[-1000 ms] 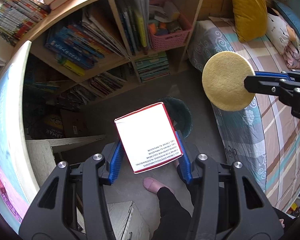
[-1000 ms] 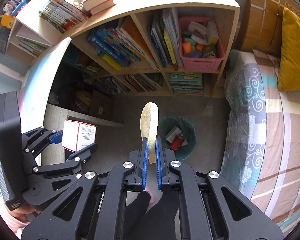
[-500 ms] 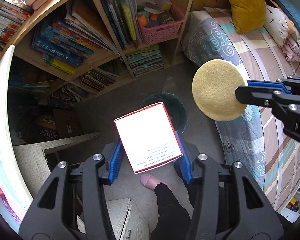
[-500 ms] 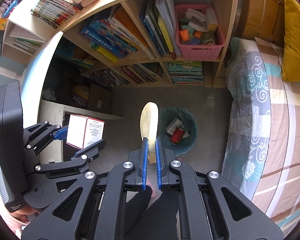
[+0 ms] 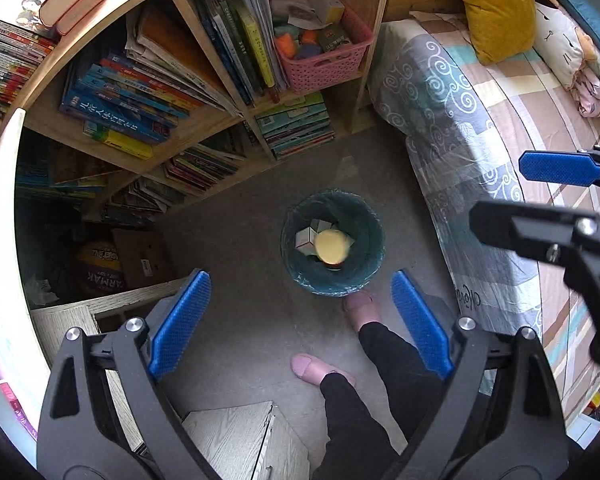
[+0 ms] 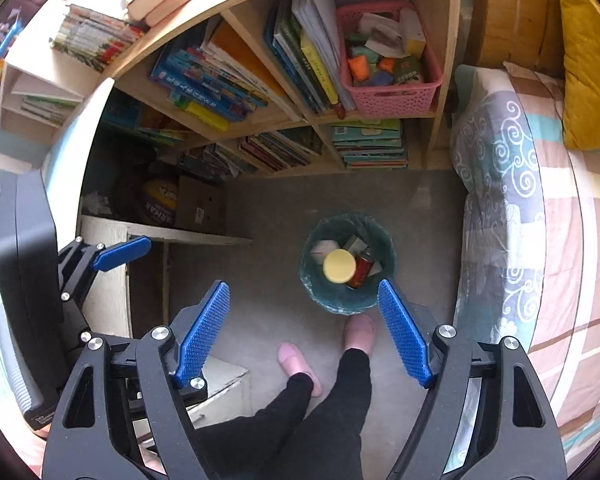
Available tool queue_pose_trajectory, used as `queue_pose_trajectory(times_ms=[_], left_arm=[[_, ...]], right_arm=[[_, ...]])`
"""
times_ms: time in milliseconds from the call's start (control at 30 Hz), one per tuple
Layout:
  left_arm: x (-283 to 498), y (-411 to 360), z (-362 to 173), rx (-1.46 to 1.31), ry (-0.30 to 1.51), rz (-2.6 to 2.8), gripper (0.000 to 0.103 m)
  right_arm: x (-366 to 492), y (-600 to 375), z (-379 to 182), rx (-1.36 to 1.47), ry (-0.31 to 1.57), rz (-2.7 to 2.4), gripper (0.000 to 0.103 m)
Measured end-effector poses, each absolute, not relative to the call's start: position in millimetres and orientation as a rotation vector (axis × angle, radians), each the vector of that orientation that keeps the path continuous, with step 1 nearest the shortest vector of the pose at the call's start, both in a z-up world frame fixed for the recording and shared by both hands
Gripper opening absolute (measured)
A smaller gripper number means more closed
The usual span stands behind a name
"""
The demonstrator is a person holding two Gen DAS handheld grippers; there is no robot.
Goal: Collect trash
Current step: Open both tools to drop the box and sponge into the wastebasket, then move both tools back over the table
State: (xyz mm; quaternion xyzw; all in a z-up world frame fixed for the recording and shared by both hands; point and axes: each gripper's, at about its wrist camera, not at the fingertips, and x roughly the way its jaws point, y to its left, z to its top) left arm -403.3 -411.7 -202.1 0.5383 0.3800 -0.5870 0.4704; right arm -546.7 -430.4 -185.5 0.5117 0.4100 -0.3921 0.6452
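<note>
A teal trash bin (image 5: 364, 276) (image 6: 384, 300) stands on the grey floor below both grippers. Inside it lie a round yellow sponge (image 5: 331, 245) (image 6: 339, 266), a white box (image 5: 306, 237) (image 6: 323, 248) and a red can (image 6: 361, 271). My left gripper (image 5: 300, 320) is open and empty, high above the floor just left of the bin. My right gripper (image 6: 303, 332) is open and empty above the bin's near side; it also shows at the right of the left wrist view (image 5: 556, 188).
A wooden bookshelf (image 6: 260, 92) full of books and a pink basket (image 6: 392, 96) stand behind the bin. A bed (image 6: 540, 200) runs along the right. The person's legs and pink slippers (image 6: 358, 330) stand beside the bin. A wooden desk (image 5: 80, 320) is at left.
Both grippers have opened. The white box has left the left gripper and the yellow sponge has left the right gripper; both now lie in the bin.
</note>
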Motion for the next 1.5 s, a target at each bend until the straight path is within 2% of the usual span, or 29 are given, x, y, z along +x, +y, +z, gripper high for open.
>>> queue_pose_trajectory(times_ms=[533,800,967,1033,1100,1500], left_arm=[[-380,-403,-188,1.246,0.956,-1.426,0.091],[-374,-396,-183,1.233,0.952,-1.422,0.091],[-371,-390,-176,1.218,0.945,-1.416,0.091],[-370,-387,-173,1.212,0.936,-1.416,0.097],[-367,-384,-168,1.204,0.925,-1.413,0.096],[-350,-364,-146,1.148,0.903,-1.393,0.096]], right_arm=[[-543,-429,-183,1.157,0.950,-0.890,0.077],[-539,-422,-177,1.146,0.939,-0.897,0.080],[-539,-416,-173,1.146,0.933,-0.901,0.086],[-538,-413,-172,1.143,0.935,-0.903,0.088],[-538,-412,-171,1.146,0.934,-0.906,0.090],[-525,-399,-159,1.085,0.962,-0.916,0.093]])
